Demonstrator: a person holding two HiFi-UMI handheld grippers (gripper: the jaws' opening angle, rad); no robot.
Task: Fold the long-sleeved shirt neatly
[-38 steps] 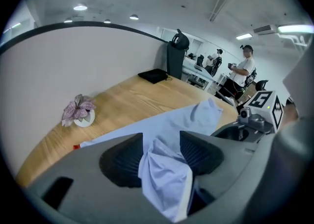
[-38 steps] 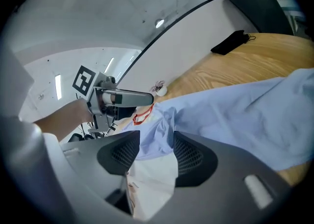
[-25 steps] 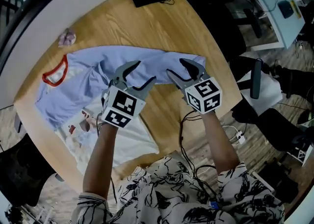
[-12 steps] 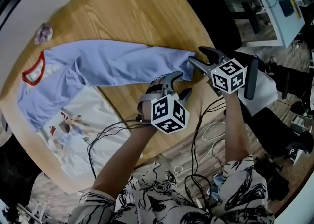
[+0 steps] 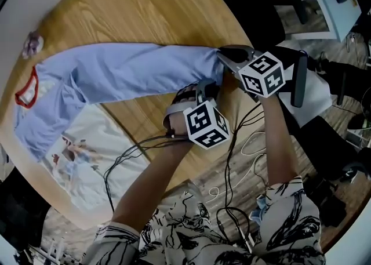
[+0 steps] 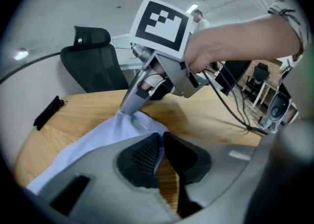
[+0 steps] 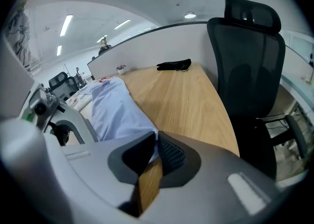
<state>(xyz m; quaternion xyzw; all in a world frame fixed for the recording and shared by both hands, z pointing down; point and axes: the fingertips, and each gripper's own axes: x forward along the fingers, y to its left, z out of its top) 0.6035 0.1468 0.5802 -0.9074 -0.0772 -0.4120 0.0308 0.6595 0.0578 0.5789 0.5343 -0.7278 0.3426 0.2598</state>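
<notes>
The long-sleeved shirt (image 5: 116, 72) lies spread on the counter (image 5: 174, 14), with one sleeve (image 5: 174, 69) stretched toward the counter's right edge. The left gripper (image 5: 204, 89) and right gripper (image 5: 230, 56) have just closed, each pinching the cuff end. The fabric looks light and limp and will likely sag between the grips, so the cuff corners suit a hold.

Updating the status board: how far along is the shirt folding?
Done: the shirt lies spread on the table, with one sleeve stretched toward the table's edge. In hand: the left gripper and the right gripper have just closed on that sleeve's cuff end, with fabric between both pairs of jaws. Left: every fold, since none shows yet.
</notes>
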